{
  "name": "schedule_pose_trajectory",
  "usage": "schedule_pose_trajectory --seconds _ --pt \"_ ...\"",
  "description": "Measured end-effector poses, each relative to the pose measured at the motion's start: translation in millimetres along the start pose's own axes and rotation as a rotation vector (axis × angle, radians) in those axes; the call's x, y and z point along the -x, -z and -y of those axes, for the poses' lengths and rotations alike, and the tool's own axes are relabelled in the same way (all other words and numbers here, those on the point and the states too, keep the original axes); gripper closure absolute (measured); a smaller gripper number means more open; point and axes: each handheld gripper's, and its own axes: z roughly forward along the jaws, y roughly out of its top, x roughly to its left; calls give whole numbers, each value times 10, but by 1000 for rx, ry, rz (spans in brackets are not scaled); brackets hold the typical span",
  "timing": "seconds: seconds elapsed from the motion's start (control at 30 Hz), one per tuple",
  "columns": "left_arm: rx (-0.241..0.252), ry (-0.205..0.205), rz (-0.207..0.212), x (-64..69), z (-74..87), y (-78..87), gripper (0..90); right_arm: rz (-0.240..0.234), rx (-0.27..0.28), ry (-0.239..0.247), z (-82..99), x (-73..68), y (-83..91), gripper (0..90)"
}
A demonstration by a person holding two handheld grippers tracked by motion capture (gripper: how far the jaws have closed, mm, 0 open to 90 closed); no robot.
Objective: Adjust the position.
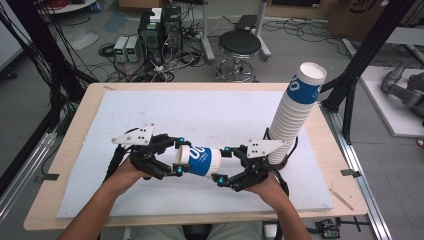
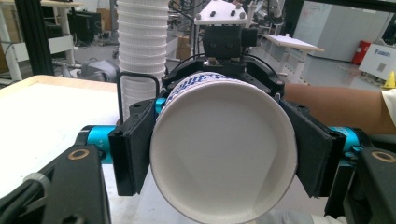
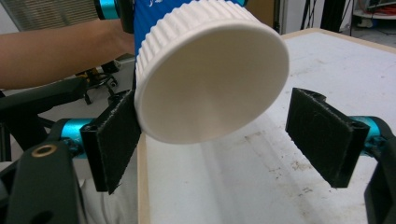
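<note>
1. A wooden table (image 1: 70,145) carried a white mat (image 1: 200,115). Behind it, on the workshop floor, stood a black stool (image 1: 239,45) and computer boxes (image 1: 159,27) among tangled cables.
2. A tall stack of paper cups (image 1: 295,117), leaning slightly, stood on the mat's right side, just beyond the right gripper.
3. A single blue-and-white paper cup (image 1: 200,161) was held horizontally above the mat's near half, between the two grippers, its open rim toward the left.
4. Left gripper (image 1: 178,156): jaws clenched on the cup's rim end; in the left gripper view both pads pressed the cup (image 2: 224,149) on either side, mouth facing the camera.
5. Right gripper (image 1: 223,165): jaws spread apart around the cup's base. In the right gripper view the left pad sat at the ribbed base (image 3: 210,70); the right pad stood clear of it.
6. The person's forearms entered from the near edge.
</note>
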Motion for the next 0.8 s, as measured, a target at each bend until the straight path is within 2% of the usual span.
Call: schedule_pose_trajectory --seconds 0.03,0.1,0.2,0.3,0.33,0.43,0.5,0.57,0.73,0.8 --pt "0 0 7 -1 2 -16 305 0 -1 -15 2 -9 -2 188" --pt "10 3 12 2 3 -30 305 -12 5 -1 5 3 -19 184" --pt "10 3 18 4 7 -44 305 -26 -1 -28 10 -13 -31 175" --pt "9 4 27 11 14 -62 305 -40 14 11 13 6 -70 171" --pt "14 6 30 11 18 -67 305 -38 -1 -12 17 -14 -67 170" --pt "18 7 31 10 22 -71 305 -37 -5 -10 21 -16 -73 171" --pt "22 8 36 12 28 -71 305 -50 25 30 20 9 -89 174" --pt "27 9 39 12 31 -69 305 -49 5 -9 23 -18 -59 184" --pt "20 2 41 18 49 -63 308 -62 -2 24 13 -14 -38 223" --pt "21 1 38 20 57 -59 311 -53 -11 17 9 -23 -23 246"
